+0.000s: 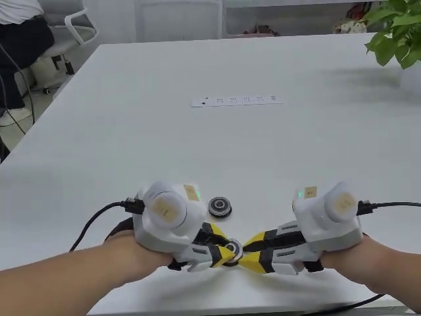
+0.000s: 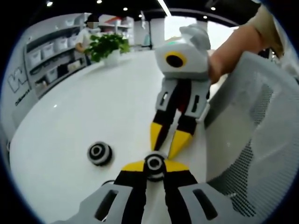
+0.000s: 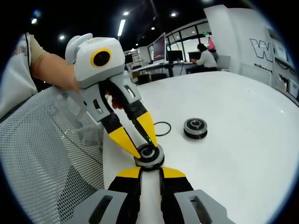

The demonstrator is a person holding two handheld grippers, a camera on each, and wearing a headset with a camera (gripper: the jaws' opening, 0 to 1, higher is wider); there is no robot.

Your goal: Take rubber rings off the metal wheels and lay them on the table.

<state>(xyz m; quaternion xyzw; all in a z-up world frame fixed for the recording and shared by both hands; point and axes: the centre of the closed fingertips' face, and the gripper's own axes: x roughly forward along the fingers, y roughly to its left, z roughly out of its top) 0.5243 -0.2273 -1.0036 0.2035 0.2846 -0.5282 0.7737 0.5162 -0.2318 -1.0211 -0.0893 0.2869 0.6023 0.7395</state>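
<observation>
A metal wheel with a black rubber ring is held just above the white table's near edge. My left gripper is shut on this wheel, one yellow tip on each side. My right gripper faces it from the right. Its tips are drawn close together on the ring at the wheel's near rim. A second wheel with its ring on lies flat just beyond the grippers. A loose rubber ring lies on the table beside the left gripper's fingers.
A white power strip lies at the table's middle. A potted plant stands at the far right corner. Cables trail from both grippers. A mesh chair is at the near edge, and a person sits at the far left.
</observation>
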